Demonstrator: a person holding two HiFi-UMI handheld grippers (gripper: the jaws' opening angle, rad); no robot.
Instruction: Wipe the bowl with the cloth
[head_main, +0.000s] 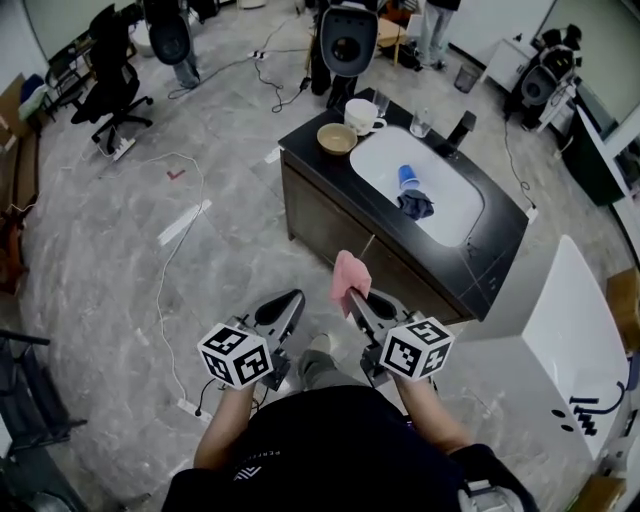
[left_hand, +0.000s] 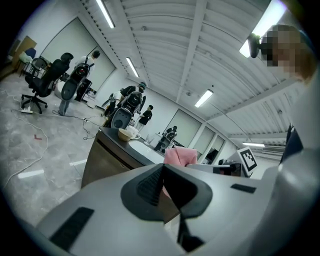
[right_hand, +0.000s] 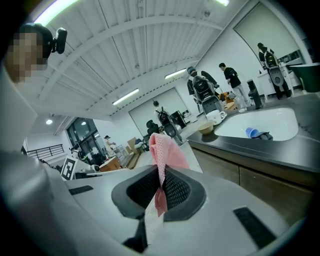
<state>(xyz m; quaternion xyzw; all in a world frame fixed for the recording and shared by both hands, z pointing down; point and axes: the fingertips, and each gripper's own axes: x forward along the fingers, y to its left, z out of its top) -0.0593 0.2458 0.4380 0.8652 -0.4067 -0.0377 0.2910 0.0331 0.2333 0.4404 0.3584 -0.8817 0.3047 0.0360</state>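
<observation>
Right gripper view: right gripper (right_hand: 160, 184) clenched on pink mesh cloth (right_hand: 164, 150); left gripper (left_hand: 164, 175) closed, empty. Risk: thin pinch may slip when rubbing the tan round bowl (head_main: 336, 138).

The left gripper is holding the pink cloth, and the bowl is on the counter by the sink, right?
No, the right gripper holds the pink cloth, as the right gripper view shows. The bowl is on the counter by the sink.

left hand-held gripper (head_main: 292, 300): jaws together, nothing between | right hand-held gripper (head_main: 357, 297): jaws pinched on cloth (head_main: 349, 273) | both low, side by side, pointing forward
</observation>
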